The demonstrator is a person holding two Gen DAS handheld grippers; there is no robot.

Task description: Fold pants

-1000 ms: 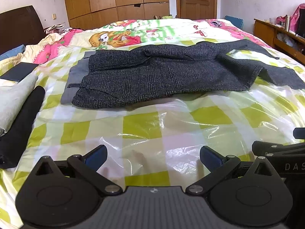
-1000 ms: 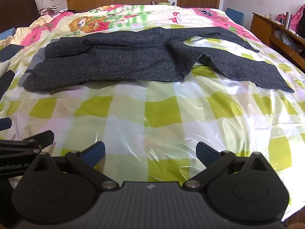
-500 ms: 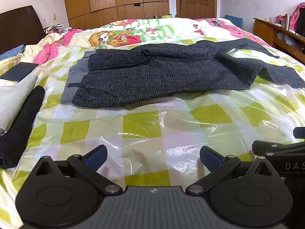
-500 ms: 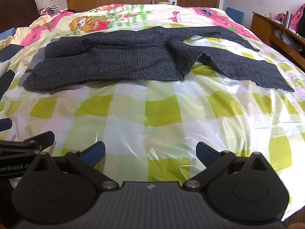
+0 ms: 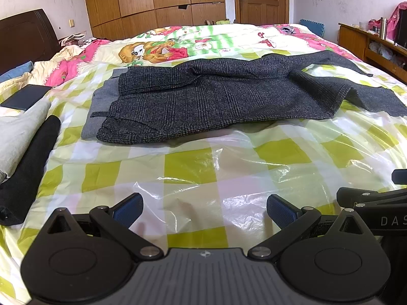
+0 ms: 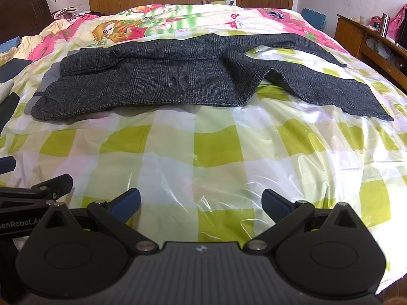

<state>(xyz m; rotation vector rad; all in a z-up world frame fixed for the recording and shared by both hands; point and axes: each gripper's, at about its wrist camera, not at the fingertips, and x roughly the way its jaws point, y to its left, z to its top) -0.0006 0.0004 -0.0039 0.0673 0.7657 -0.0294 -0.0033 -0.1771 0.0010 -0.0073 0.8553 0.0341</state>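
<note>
Very little differs from a second ago. In the left wrist view the dark grey pants point(image 5: 216, 96) sit a shade lower and closer in the picture, so the left gripper point(image 5: 204, 209) has eased slightly toward them. In the right wrist view the pants point(image 6: 178, 76) hold almost the same place, with only a faint drift of the right gripper point(image 6: 201, 203).

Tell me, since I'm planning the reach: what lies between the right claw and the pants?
Only the bare green-checked plastic sheet separates the open right claw from the pants, seen in the right wrist view.
</note>
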